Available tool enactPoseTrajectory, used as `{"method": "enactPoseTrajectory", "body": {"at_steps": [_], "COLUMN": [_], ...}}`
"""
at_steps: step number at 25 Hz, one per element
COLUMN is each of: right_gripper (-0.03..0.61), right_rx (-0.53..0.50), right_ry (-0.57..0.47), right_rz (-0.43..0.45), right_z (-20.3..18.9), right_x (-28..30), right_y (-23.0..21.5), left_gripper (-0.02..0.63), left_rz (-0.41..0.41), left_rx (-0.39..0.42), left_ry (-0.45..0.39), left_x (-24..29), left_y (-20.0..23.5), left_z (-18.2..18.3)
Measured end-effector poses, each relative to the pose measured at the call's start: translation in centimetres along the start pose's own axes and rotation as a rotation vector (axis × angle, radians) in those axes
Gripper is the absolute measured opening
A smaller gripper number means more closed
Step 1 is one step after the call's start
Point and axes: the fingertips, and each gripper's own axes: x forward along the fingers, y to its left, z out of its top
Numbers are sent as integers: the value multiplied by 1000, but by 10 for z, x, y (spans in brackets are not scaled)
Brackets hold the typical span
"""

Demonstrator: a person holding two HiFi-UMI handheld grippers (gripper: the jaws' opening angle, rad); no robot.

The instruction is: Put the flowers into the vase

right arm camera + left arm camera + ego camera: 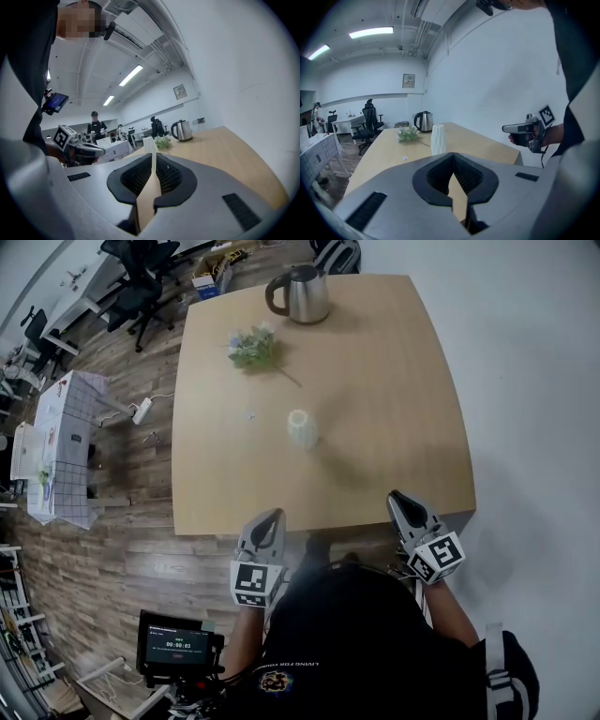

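A bunch of green-and-white flowers (253,346) lies on its side on the wooden table (394,399), towards the far left. A ribbed white vase (302,428) stands upright near the table's middle. My left gripper (276,515) hovers at the near edge, shut and holding nothing. My right gripper (397,495) is over the near right corner, also shut and holding nothing. In the left gripper view the vase (438,139) and flowers (408,135) lie well ahead of the closed jaws (452,155). The right gripper view shows the vase (149,144) and flowers (163,142) beyond its closed jaws (153,153).
A steel kettle (300,294) stands at the table's far edge behind the flowers. Office chairs (141,282) and a cloth-covered table (61,446) are on the wooden floor to the left. A white wall runs along the right. A person (96,125) stands far off.
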Motion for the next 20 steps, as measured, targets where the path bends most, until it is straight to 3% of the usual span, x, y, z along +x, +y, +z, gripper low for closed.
{"method": "enactPoseTrajectory", "body": {"at_steps": [20], "right_gripper": [20], "right_rx": [-85], "right_ry": [-13], "right_rz": [0], "right_z": [42], "right_x": [91], "right_y": [-5], "left_gripper": [5], "left_rz": [-10], "left_rx": [46], "left_ry": [-70], "left_x": [40], "left_y": [93], "left_z": [38]}}
